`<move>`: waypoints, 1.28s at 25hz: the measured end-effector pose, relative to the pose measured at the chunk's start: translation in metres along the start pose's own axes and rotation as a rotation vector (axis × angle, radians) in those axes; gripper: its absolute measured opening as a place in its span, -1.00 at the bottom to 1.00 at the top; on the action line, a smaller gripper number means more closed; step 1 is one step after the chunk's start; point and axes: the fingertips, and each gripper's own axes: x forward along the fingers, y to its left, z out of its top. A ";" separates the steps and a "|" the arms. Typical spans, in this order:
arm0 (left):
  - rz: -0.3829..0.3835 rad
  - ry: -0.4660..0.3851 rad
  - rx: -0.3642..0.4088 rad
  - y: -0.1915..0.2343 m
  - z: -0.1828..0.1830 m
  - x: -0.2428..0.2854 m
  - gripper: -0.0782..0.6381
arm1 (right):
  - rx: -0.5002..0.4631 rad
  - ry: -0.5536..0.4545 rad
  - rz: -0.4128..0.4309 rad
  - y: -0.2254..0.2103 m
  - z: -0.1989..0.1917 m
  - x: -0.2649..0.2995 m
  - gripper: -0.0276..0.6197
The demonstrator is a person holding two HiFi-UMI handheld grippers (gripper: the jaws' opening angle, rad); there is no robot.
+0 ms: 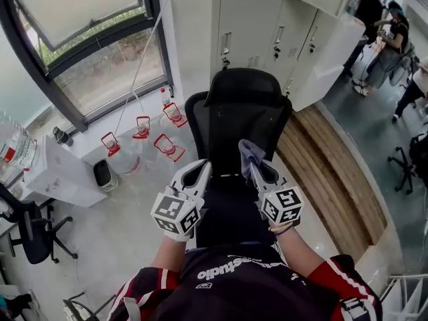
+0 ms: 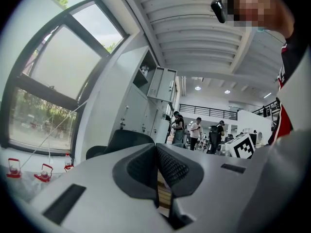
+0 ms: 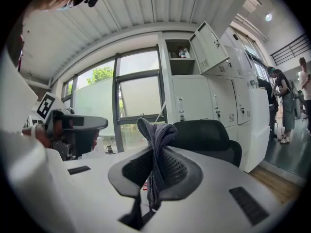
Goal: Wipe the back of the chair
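A black office chair (image 1: 239,122) stands right in front of me, its mesh back and headrest facing my grippers. My right gripper (image 1: 253,162) is shut on a grey cloth (image 1: 250,152), which pokes up between its jaws; in the right gripper view the cloth (image 3: 156,149) hangs pinched and the chair's headrest (image 3: 201,134) lies just beyond. The left gripper (image 1: 198,174) is held level beside it, jaws together and empty, just short of the chair's back. In the left gripper view the chair (image 2: 129,139) shows beyond the shut jaws.
White lockers (image 1: 281,39) stand behind the chair, a large window (image 1: 87,39) at the left. Several red-handled water jugs (image 1: 144,139) sit on the floor left of the chair. A wooden platform (image 1: 334,172) runs along the right. People stand at the far right (image 1: 391,45).
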 end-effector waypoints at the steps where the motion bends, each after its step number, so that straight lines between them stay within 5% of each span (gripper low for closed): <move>1: 0.003 -0.003 -0.004 -0.001 -0.001 -0.002 -0.71 | -0.004 -0.003 0.010 0.006 0.003 -0.001 -0.74; 13: 0.033 -0.005 -0.028 -0.050 -0.019 -0.023 -0.71 | -0.021 -0.025 0.066 0.024 0.009 -0.055 -0.74; 25: 0.059 -0.009 0.021 -0.241 -0.050 -0.091 -0.71 | 0.007 -0.029 0.138 0.026 -0.027 -0.249 -0.74; 32: 0.072 0.007 0.052 -0.315 -0.057 -0.124 -0.71 | 0.021 -0.046 0.179 0.027 -0.033 -0.315 -0.74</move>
